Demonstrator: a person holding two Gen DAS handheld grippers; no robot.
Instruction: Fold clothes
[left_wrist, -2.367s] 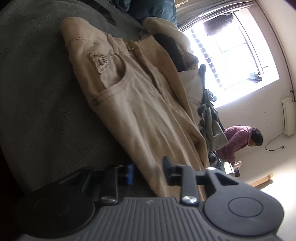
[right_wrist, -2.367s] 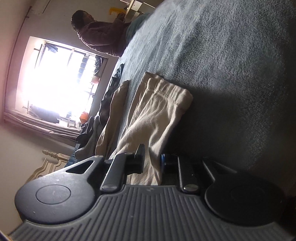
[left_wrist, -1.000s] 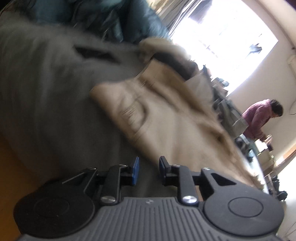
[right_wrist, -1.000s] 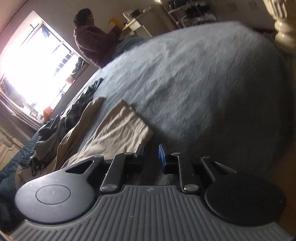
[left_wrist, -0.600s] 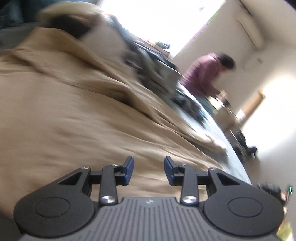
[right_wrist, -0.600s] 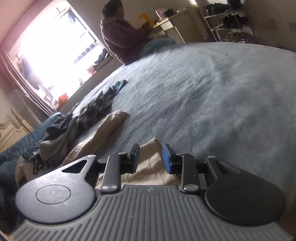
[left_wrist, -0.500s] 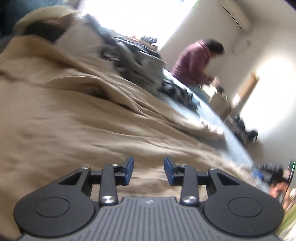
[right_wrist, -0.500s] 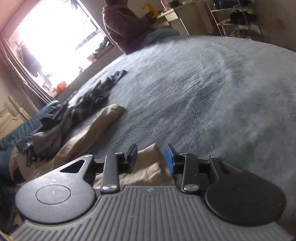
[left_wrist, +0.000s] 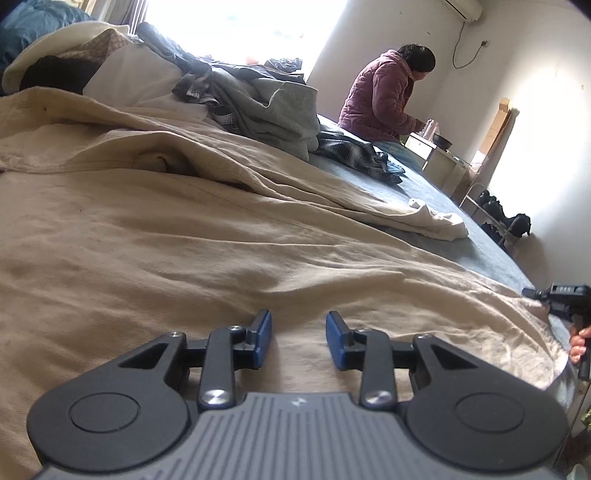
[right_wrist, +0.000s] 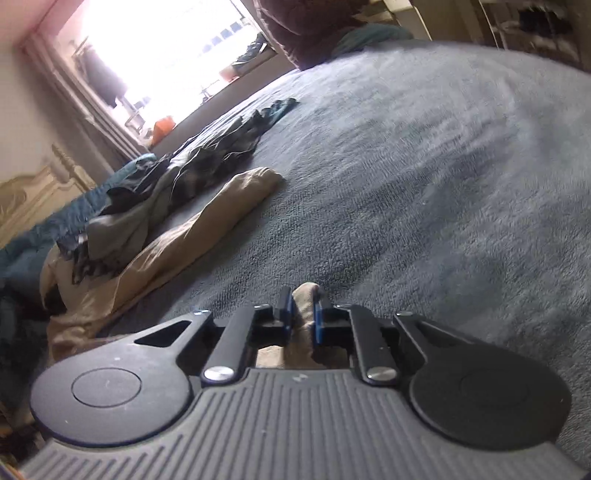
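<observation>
Beige trousers (left_wrist: 192, 229) lie spread flat across the grey-blue bed. My left gripper (left_wrist: 298, 339) is open and empty, low over the middle of the trousers. My right gripper (right_wrist: 303, 314) is shut on the cuff end of one trouser leg (right_wrist: 304, 295), which sticks up between its blue pads. The other trouser leg (right_wrist: 207, 229) stretches away to the left in the right wrist view. The right gripper also shows at the far right edge of the left wrist view (left_wrist: 565, 295), at the trousers' end.
A pile of grey and plaid clothes (left_wrist: 266, 107) lies beyond the trousers. A person in a maroon jacket (left_wrist: 384, 96) sits at the bed's far edge. Grey-blue bedding (right_wrist: 424, 166) stretches to the right. A bright window is behind.
Both grippers swung round to level views. The left gripper moved over the trousers and stayed open. The right gripper closed its jaws on the trouser cuff.
</observation>
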